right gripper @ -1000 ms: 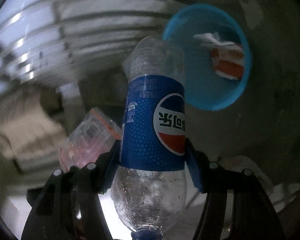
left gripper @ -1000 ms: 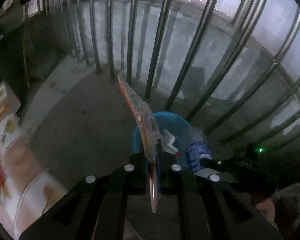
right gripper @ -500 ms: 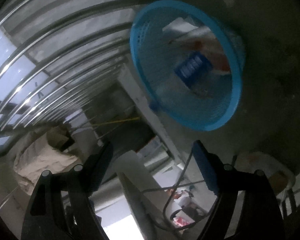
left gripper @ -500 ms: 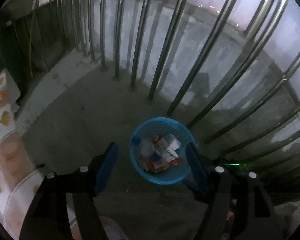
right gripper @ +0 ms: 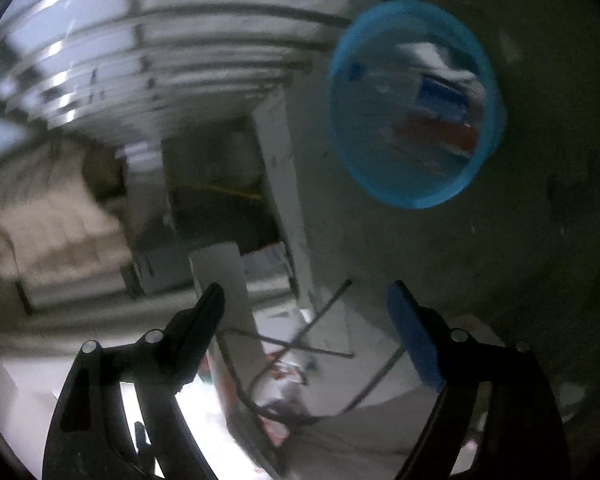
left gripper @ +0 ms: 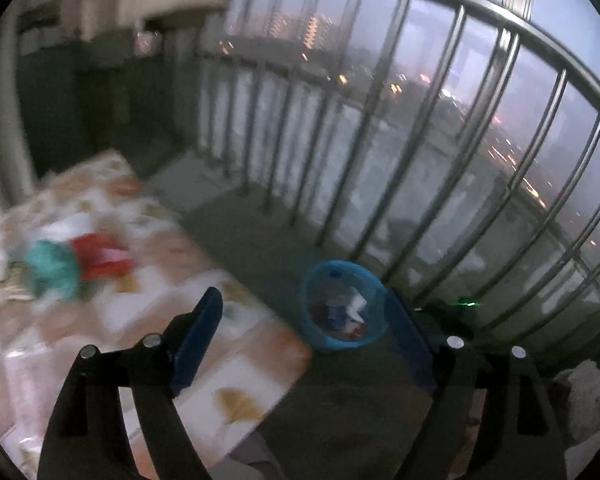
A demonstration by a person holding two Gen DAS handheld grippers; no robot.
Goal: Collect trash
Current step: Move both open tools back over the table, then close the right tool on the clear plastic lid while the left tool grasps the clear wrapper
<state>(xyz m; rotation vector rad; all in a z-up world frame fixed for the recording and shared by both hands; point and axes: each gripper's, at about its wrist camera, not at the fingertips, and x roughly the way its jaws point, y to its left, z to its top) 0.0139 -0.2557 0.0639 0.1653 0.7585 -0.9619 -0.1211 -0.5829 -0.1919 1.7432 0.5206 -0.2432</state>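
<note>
Both the left gripper and right gripper are empty, jaws opening wide, so next is grabbing more trash off the patterned bench, beside the blue bin on the concrete balcony floor by the railing.

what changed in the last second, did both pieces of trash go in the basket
Yes. The left gripper let go of the clear snack wrapper and the right gripper released the cola bottle; both now lie in the blue basket. Both sets of fingers are opening, nothing between them. The left view has swung toward the patterned table. The basket stayed by the railing.
</note>
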